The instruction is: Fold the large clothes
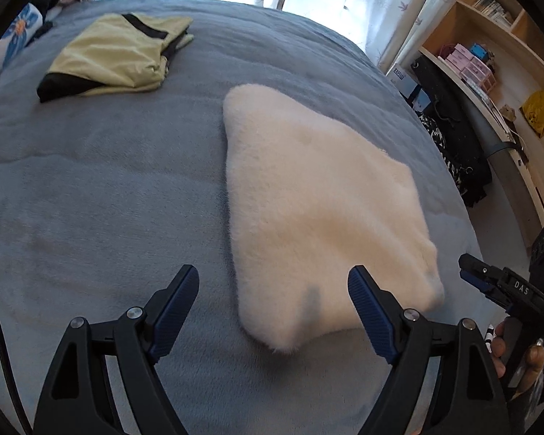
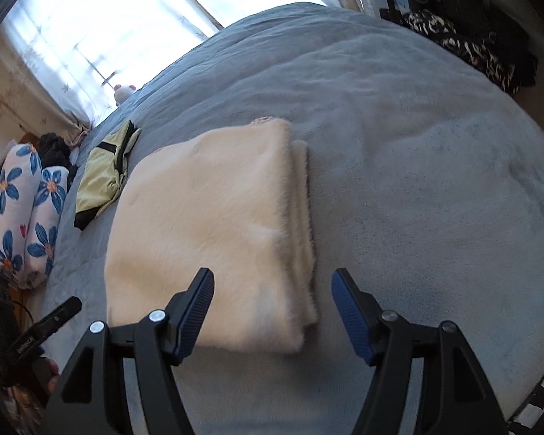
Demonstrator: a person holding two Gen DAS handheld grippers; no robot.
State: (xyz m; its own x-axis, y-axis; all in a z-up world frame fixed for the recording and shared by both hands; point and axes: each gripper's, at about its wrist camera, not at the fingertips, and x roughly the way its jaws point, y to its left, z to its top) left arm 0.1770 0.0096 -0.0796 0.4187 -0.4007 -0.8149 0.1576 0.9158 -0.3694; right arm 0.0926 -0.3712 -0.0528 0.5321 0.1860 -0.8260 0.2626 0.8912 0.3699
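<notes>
A cream fleece garment (image 1: pixel 315 203) lies folded into a thick rectangle on the grey-blue bed cover (image 1: pixel 90 188). It also shows in the right wrist view (image 2: pixel 214 232), with its stacked layers showing along the right edge. My left gripper (image 1: pixel 273 286) is open and empty, hovering just above the garment's near left corner. My right gripper (image 2: pixel 272 290) is open and empty, above the garment's near right corner. The right gripper also shows at the right edge of the left wrist view (image 1: pixel 468 272).
A folded yellow-and-black garment (image 1: pixel 119 54) lies at the far left of the bed, also in the right wrist view (image 2: pixel 105 174). Flowered pillows (image 2: pixel 21 214) sit at the bed's left side. Shelves (image 1: pixel 497 54) and dark bags (image 1: pixel 449 137) stand past the right edge.
</notes>
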